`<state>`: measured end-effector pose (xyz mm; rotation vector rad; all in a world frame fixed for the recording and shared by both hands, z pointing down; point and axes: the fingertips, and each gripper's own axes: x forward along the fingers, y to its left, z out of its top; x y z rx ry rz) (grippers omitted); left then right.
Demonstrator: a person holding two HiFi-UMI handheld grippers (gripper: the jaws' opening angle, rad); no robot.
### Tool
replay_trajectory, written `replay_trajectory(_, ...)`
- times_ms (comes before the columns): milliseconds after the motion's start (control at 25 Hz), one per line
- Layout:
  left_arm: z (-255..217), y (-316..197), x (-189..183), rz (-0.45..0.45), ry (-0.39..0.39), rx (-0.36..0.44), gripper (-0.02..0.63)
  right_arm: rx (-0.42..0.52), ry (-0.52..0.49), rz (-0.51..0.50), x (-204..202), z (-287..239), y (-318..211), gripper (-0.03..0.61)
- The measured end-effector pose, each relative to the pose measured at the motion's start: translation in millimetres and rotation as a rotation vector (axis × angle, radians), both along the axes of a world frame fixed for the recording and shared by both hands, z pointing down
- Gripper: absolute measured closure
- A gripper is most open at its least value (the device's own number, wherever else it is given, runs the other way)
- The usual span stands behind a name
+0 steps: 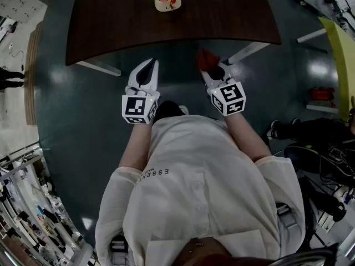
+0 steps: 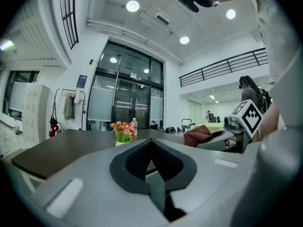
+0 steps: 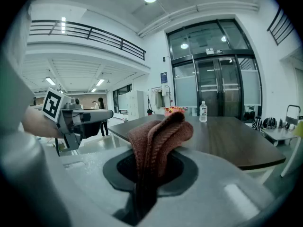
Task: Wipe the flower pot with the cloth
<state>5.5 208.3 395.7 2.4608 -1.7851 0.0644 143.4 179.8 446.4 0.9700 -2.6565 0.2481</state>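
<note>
The right gripper [image 1: 215, 74] clamps the cloth [image 1: 207, 59], the left gripper [image 1: 148, 69] is closed empty; seemingly the approach step, calling for a reach to the flower pot [image 1: 166, 5] at twelve o'clock.

The left tool [image 2: 151, 142] has its jaws together, with nothing between them; the tips lie just below and right of the pot [image 2: 122, 143]. The pot holds flowers and stands on the dark worktop [image 2: 61, 148]. A bottle [image 2: 134, 126] stands just right of the pot, farther back. Well right of the pot, a brown cloth [image 2: 196, 136] protrudes from the right tool [image 2: 213, 137]. Glass doors [image 2: 127, 103] rise behind the pot.
</note>
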Motion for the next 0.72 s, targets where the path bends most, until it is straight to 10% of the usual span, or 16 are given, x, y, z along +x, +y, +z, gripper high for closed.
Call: replay_trajectory(720, 9, -11, -4, -0.012, 0.011, -0.038, 0.598, -0.064, -0.054, 0.072, 10, 9, -19, 0.528)
